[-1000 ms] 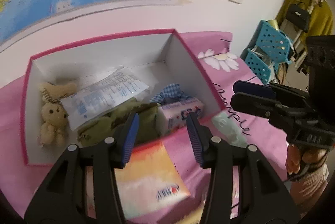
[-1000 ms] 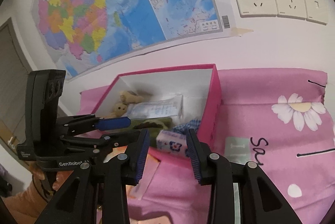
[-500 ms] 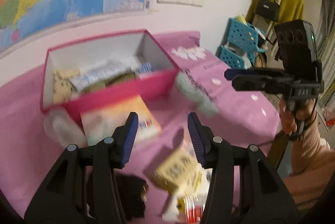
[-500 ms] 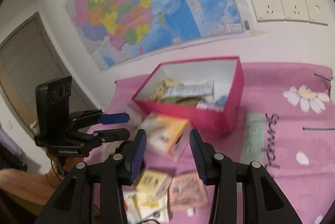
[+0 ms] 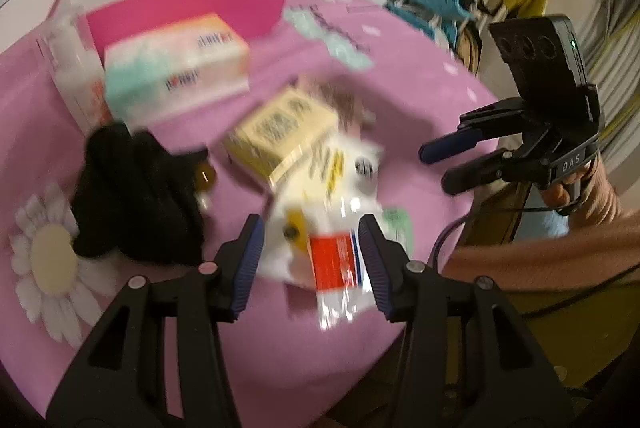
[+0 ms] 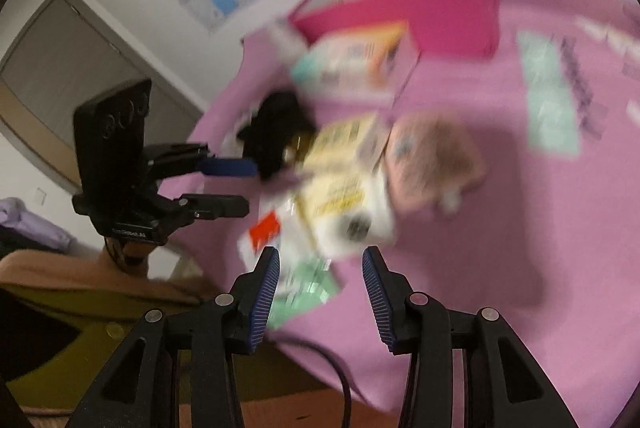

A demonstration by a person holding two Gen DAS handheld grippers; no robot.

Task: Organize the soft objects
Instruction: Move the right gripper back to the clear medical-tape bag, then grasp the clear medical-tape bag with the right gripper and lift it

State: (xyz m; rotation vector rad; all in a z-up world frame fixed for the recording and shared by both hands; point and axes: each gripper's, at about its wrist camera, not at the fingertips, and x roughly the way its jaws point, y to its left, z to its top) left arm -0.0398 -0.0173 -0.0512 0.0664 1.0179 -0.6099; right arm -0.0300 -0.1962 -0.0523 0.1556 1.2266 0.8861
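One pink box (image 5: 188, 4) stands open, contents hidden from view.

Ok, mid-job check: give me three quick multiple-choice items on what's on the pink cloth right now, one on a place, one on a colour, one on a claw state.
1. Where is the black soft bundle relative to the yellow packet, in the left wrist view?
A. left of it
B. right of it
C. inside the box

2. What colour is the outside of the open box?
A. blue
B. magenta pink
C. green

3. How does the left claw stand?
A. shut on the bundle
B. shut and empty
C. open, gripping nothing

Answers: 1 A, the bundle lies toward the daisy print. 2 B, its front wall is bright pink. 3 C, the fingers stand apart above the clear plastic packet.
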